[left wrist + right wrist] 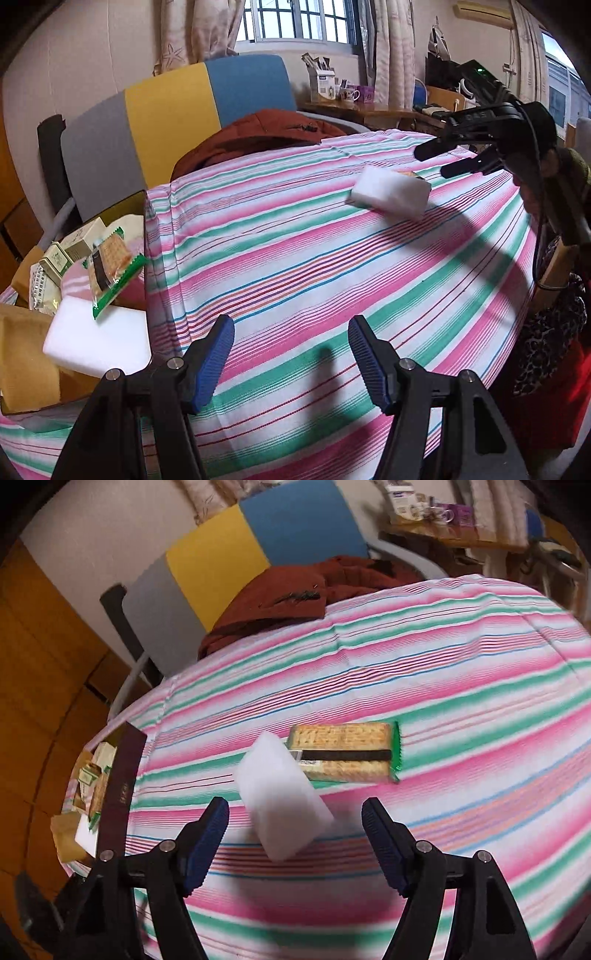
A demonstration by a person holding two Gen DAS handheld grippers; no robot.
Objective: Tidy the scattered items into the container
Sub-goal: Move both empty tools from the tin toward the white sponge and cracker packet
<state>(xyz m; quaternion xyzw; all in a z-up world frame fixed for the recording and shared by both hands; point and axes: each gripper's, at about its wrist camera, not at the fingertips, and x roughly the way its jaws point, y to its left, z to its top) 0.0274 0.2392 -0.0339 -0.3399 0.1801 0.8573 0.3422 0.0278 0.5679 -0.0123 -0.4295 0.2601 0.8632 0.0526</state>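
A white sponge block (282, 799) lies on the striped tablecloth (461, 686), with a cracker packet (343, 751) just behind it. My right gripper (295, 829) is open and empty, hovering just in front of the sponge; it also shows in the left wrist view (439, 158), above that sponge (389, 192). My left gripper (291, 339) is open and empty over the cloth, just right of the cardboard box (22, 354). The box holds a white sponge (98, 338), a cracker packet (110, 267) and small cartons (55, 262).
A chair (166, 122) with grey, yellow and blue panels stands behind the table with a rust-red jacket (266, 136) on it. A side desk (354, 107) with cups stands at the back. The box (122, 779) sits at the table's left edge.
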